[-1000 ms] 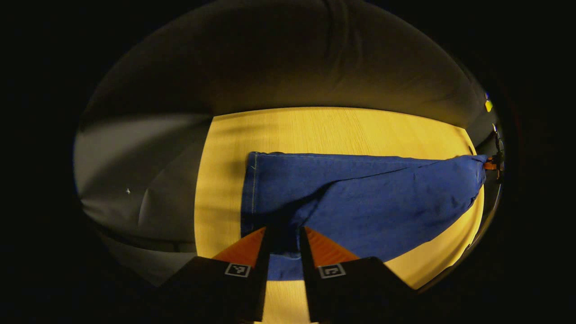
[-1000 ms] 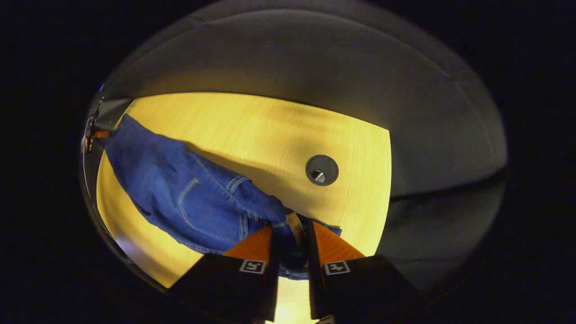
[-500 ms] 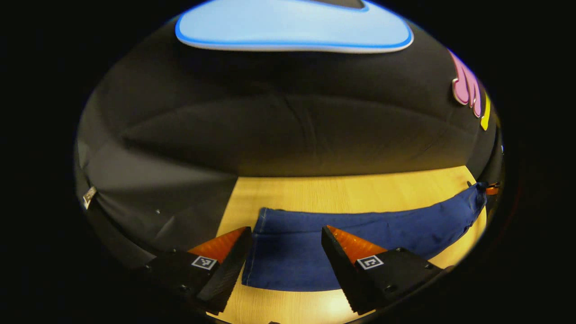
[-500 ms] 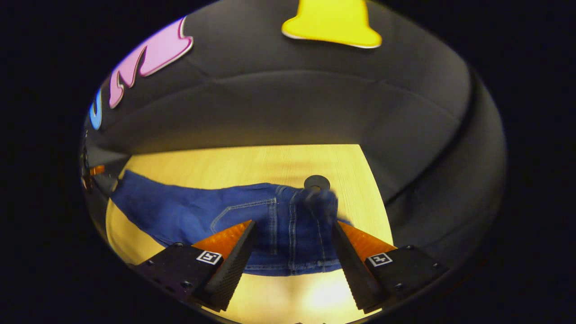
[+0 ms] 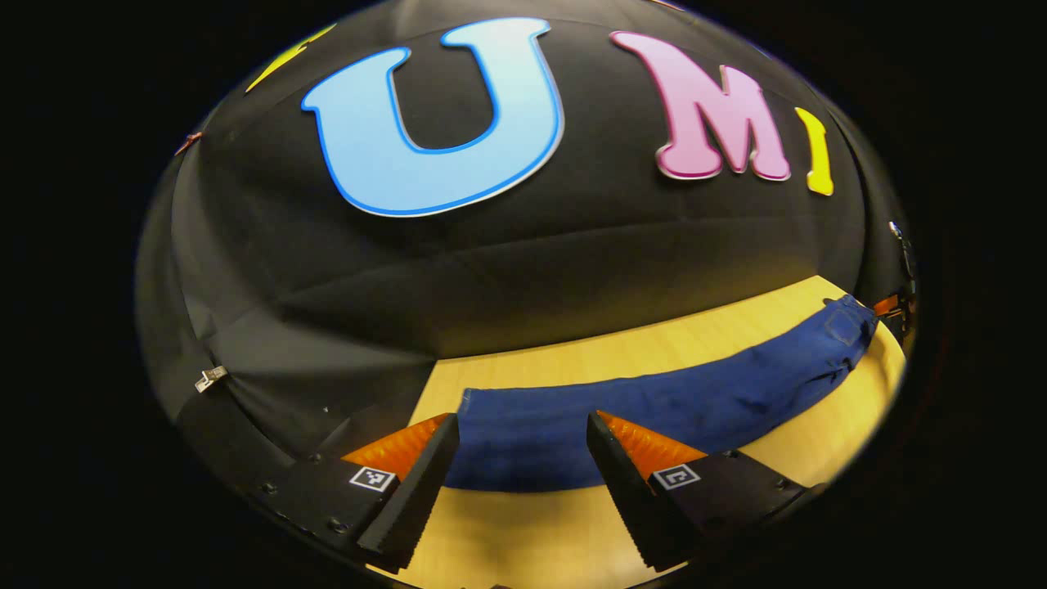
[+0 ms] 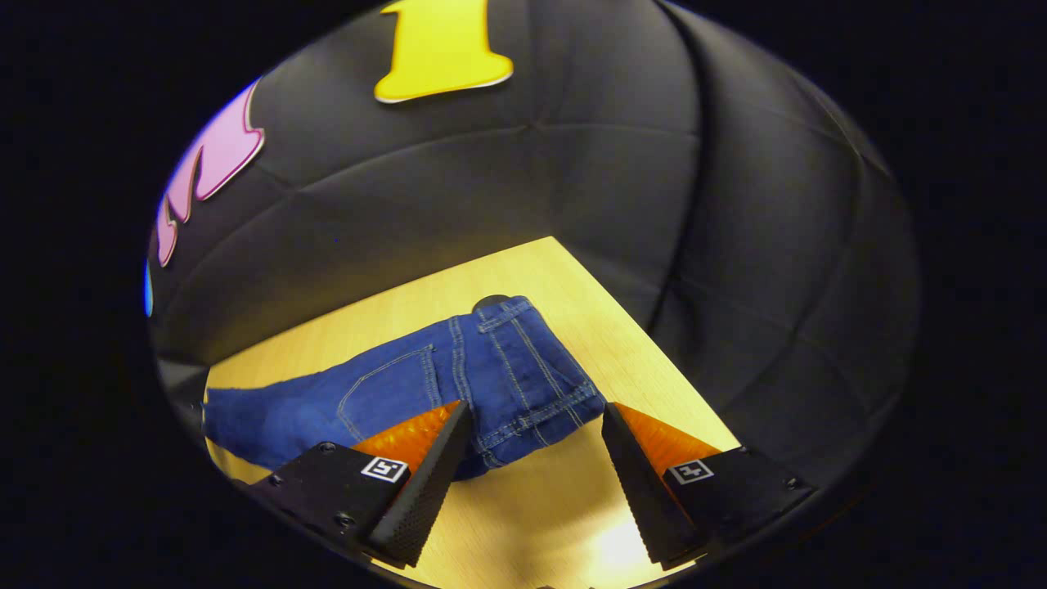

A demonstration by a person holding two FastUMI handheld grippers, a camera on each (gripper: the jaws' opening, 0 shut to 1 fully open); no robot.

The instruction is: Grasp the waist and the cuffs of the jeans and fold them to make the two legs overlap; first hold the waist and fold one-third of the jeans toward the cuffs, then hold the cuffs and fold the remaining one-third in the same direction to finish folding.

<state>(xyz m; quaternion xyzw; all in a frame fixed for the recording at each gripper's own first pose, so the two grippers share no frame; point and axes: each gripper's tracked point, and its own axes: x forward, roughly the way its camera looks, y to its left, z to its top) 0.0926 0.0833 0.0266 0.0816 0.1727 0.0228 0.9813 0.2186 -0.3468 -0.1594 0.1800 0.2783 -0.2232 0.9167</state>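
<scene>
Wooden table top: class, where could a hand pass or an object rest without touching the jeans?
On the light wooden table top, one bare strip lies between the blue denim jeans and the near edge, another between them and the black cloth wall. The crowded part is the middle band, where the jeans lie lengthwise.

Before you, the jeans (image 5: pixel 654 409) are matt blue denim, a woven cloth with a slightly rough face; in the right gripper view the jeans (image 6: pixel 491 368) show pale raised stitching along the pocket, seams and waistband. The desk (image 5: pixel 622 352) is pale wood with a fine straight grain, smooth and faintly glossy: note the bright glare patch on the desk (image 6: pixel 589 523) near your right gripper (image 6: pixel 532 478). The inner faces of that gripper's fingers (image 6: pixel 425 487) carry a rough, finely ridged texture, as do the fingers (image 5: pixel 413 491) of your left gripper (image 5: pixel 515 483). The booth wall (image 5: pixel 491 270) is matt black cloth, creased and folded.
</scene>
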